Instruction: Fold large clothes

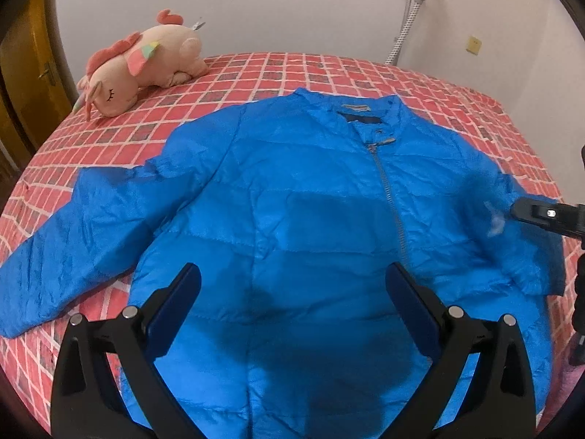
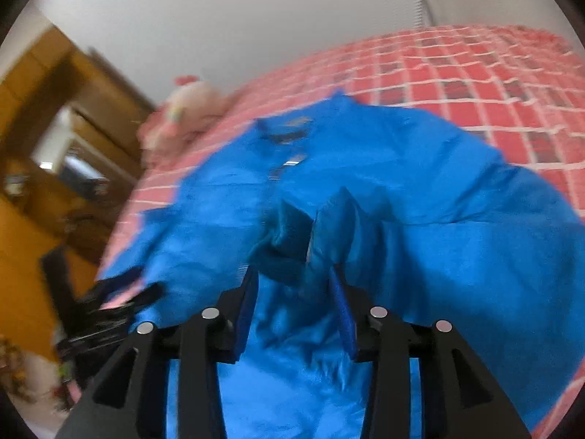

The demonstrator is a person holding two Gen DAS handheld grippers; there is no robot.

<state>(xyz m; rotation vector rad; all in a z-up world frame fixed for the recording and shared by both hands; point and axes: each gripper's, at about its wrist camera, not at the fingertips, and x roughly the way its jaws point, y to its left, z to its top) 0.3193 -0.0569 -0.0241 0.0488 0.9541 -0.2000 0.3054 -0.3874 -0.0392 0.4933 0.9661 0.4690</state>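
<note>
Lying under left gripper [image 1: 292,285], blue jacket [image 1: 299,201]

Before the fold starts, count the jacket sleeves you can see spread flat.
1. The left sleeve of the blue jacket lies spread on the checked bedspread; the other sleeve is bunched at the right tool.

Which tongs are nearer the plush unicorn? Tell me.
Left. The left tongs hover open over the jacket front; the unicorn lies beyond-left. The right tongs work the jacket's opposite sleeve, farther away.

Jacket [image 1: 292,219] hem cut off below, right-wrist view motion-blurred, plush toy [image 2: 186,109] smeared
</note>
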